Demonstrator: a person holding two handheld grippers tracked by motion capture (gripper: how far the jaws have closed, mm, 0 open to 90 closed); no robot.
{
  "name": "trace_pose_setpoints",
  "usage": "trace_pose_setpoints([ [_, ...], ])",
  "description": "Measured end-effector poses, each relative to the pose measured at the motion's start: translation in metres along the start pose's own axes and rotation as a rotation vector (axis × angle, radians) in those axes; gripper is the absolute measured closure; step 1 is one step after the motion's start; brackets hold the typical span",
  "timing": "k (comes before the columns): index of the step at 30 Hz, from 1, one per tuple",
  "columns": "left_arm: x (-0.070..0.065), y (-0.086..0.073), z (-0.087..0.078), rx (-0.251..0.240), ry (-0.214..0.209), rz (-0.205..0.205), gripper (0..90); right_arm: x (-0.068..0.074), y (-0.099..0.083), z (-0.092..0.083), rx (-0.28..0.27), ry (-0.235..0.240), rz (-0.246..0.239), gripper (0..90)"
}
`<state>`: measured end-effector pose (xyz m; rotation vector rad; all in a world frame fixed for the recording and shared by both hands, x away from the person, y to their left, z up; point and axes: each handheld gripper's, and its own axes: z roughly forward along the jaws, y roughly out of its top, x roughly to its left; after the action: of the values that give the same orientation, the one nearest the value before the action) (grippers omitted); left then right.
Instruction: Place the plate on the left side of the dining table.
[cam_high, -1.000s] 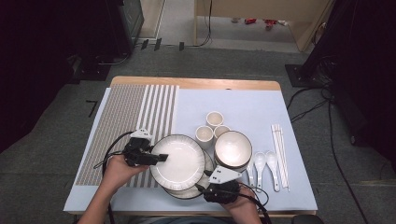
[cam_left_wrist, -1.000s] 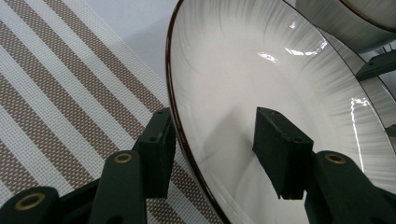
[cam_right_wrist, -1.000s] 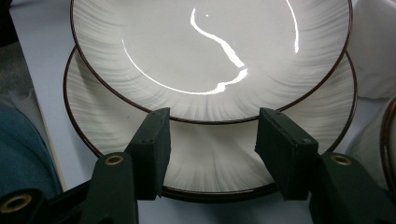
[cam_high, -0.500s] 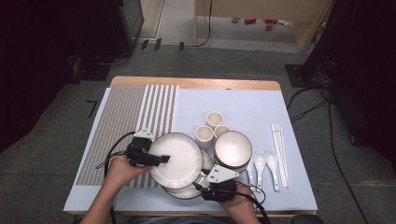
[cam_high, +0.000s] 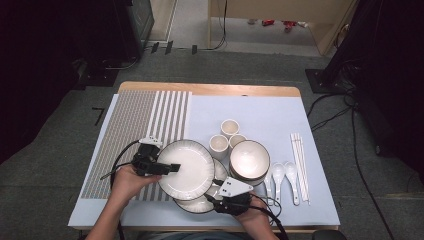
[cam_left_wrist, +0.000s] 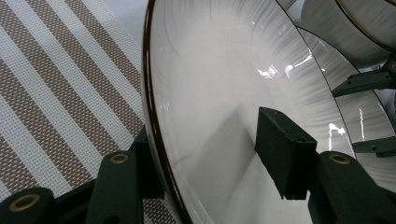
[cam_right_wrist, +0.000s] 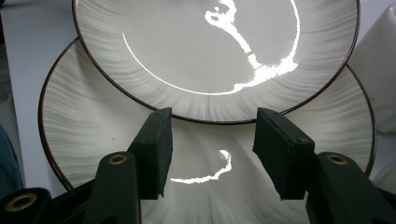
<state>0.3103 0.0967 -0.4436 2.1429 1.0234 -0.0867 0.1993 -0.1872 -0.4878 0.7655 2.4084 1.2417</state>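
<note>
2 plates, 3 cups, 2 spoons, 1 bowl stack, 1 striped placemat

Left tool level, jaws just closing, still apart; right tool level, jaws apart.

The high view looks forward and down over the table, while both gripper views sit close, sharing the upper plate.

White plate with dark brown rim, brown-and-white striped placemat, pale blue tablecloth, black fingers
</note>
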Motion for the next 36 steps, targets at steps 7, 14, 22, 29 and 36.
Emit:
trace_pose_setpoints([
  [7,0.001,0.004,0.0,0.041,-0.04,-0.082,52.7,-0.003,-0.003,0.005,-0.026,0.028,0.045,48.4],
  [14,-0.002,0.007,-0.002,0.049,-0.034,-0.113,56.8,-0.004,-0.003,0.008,-0.019,0.032,0.033,47.9],
  [22,-0.006,0.009,-0.007,0.043,-0.025,-0.148,60.6,-0.004,-0.004,0.008,-0.019,0.034,0.018,47.9],
  [29,-0.009,0.011,-0.012,0.02,-0.05,-0.193,63.6,-0.004,-0.004,0.008,-0.022,0.028,0.015,48.1],
  [36,-0.005,0.009,-0.013,0.024,-0.074,-0.259,69.3,-0.003,-0.004,0.008,-0.023,0.019,-0.003,48.5],
])
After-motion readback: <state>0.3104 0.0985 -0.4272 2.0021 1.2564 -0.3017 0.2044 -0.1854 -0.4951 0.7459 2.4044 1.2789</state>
